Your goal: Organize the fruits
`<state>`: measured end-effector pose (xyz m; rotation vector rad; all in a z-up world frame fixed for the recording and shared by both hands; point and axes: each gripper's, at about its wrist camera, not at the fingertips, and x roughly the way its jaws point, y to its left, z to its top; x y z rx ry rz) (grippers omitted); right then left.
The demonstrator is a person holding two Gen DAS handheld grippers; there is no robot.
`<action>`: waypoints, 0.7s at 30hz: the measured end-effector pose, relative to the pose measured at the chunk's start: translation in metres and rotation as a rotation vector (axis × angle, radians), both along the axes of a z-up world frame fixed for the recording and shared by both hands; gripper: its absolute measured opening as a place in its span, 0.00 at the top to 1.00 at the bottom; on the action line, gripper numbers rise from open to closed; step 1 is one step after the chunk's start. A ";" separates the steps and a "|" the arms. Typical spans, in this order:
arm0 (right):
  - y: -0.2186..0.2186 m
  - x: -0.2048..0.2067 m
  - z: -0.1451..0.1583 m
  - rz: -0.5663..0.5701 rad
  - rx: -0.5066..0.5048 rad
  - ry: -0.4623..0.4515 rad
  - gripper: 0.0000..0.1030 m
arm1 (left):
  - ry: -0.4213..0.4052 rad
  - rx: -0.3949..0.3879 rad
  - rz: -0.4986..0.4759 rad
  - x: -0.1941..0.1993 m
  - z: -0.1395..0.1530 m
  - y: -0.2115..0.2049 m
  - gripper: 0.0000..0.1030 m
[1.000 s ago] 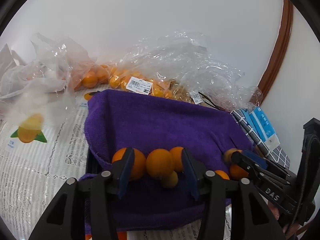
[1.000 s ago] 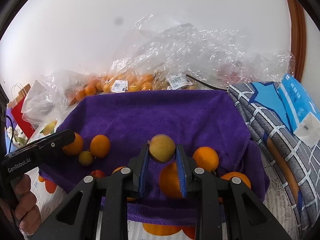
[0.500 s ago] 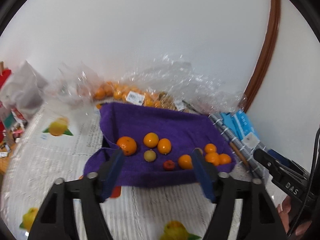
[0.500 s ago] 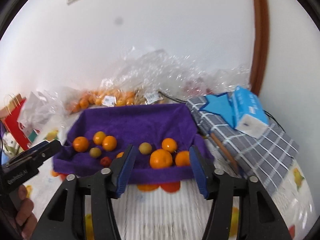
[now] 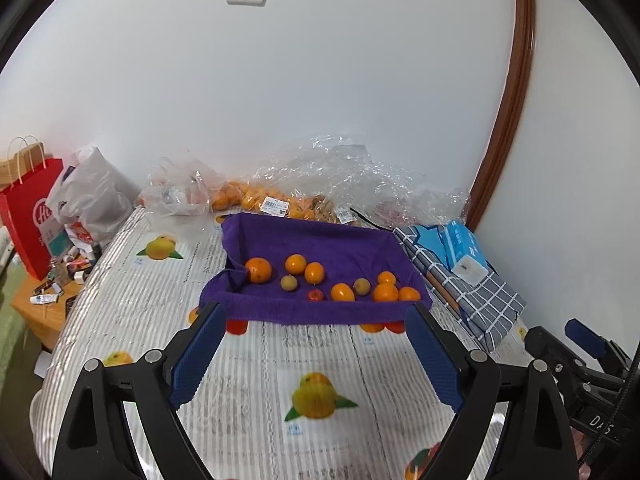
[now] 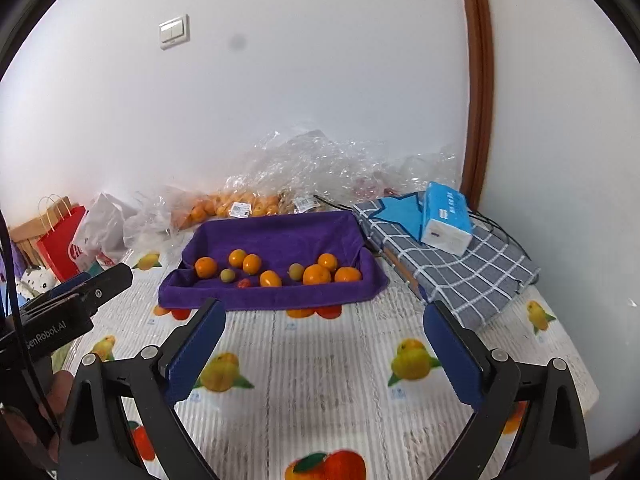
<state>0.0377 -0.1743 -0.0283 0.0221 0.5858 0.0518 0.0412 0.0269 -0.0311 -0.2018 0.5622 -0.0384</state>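
A tray lined with a purple towel (image 5: 320,240) (image 6: 280,232) holds several oranges (image 5: 258,270) (image 6: 316,275), two small yellow-green fruits (image 5: 288,283) (image 6: 296,271) and one small red fruit (image 5: 315,295). My left gripper (image 5: 314,307) hangs above the table in front of the tray. Its jaws are opening, with nothing between them. My right gripper (image 6: 324,306) is also back from the tray, its jaws opening wide and empty. Each gripper shows at the edge of the other's view: the right gripper (image 5: 580,344) and the left gripper (image 6: 80,292).
Clear bags of oranges (image 5: 256,200) and crumpled plastic (image 5: 360,176) lie behind the tray by the wall. A checked cloth (image 6: 460,272) with a blue tissue pack (image 6: 444,220) lies to the right. A red paper bag (image 5: 28,216) stands left, beyond the table's fruit-print cover (image 5: 320,360).
Both grippers have drawn back and up from the tray and spread their jaws. The yellow-green fruit from the right jaws and the orange between the left jaws now lie on the towel.
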 end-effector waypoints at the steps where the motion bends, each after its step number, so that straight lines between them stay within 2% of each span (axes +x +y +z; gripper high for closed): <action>1: -0.001 -0.004 0.001 -0.004 0.002 -0.001 0.04 | 0.000 0.007 0.002 -0.004 0.001 -0.001 0.12; 10: -0.009 -0.026 0.006 -0.015 0.055 0.005 0.04 | -0.010 0.040 0.016 -0.022 0.006 -0.005 0.12; 16: -0.008 -0.030 0.007 -0.042 0.014 -0.007 0.04 | -0.004 0.043 0.017 -0.022 0.006 -0.006 0.12; 21: -0.009 -0.031 0.006 -0.046 0.017 0.001 0.04 | -0.004 0.056 0.017 -0.024 0.006 -0.007 0.12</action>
